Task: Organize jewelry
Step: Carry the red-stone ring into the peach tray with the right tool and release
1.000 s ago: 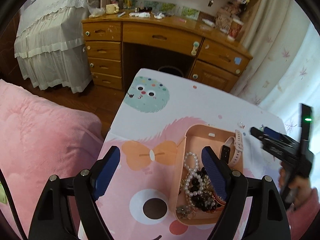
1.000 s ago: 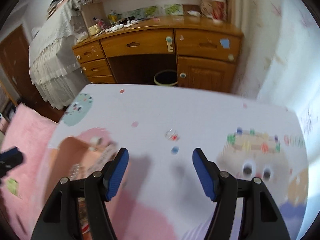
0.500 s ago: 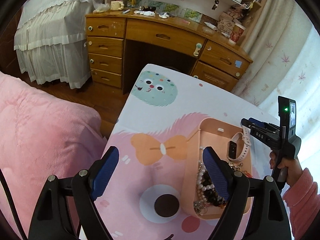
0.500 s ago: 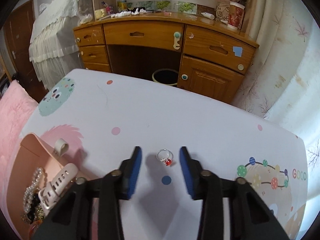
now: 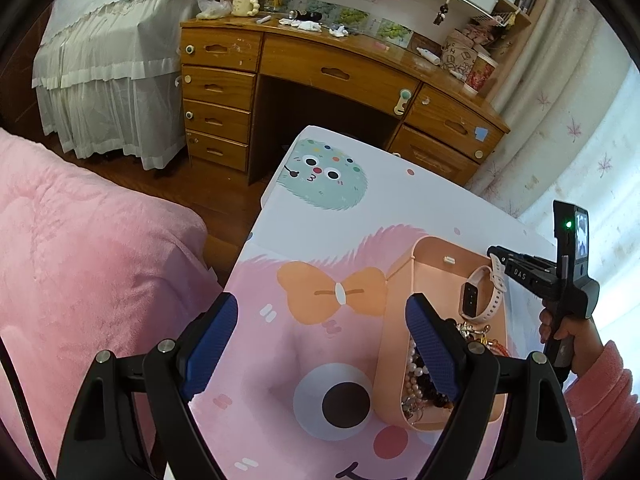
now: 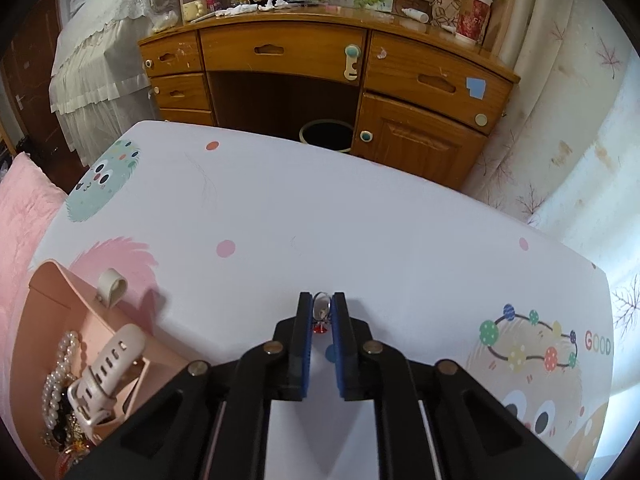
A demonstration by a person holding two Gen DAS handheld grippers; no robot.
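Right wrist view shows the right gripper (image 6: pixel 321 316) pinched on a small silver ring (image 6: pixel 321 309) with a red charm on the table, apparently the last stray piece, while the idle left gripper (image 5: pixel 322 344) gapes empty beside the pink tray (image 6: pixel 44 280) already holding pearls and a watch (image 5: pixel 480 294).

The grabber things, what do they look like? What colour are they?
Each gripper is black plastic with two fingers padded in bumpy dark blue, held by silver screws. Seen from the left gripper, the right one has a pistol handle, white "DAS" letters and a green light. The hand holding it wears a fuzzy pink sleeve.
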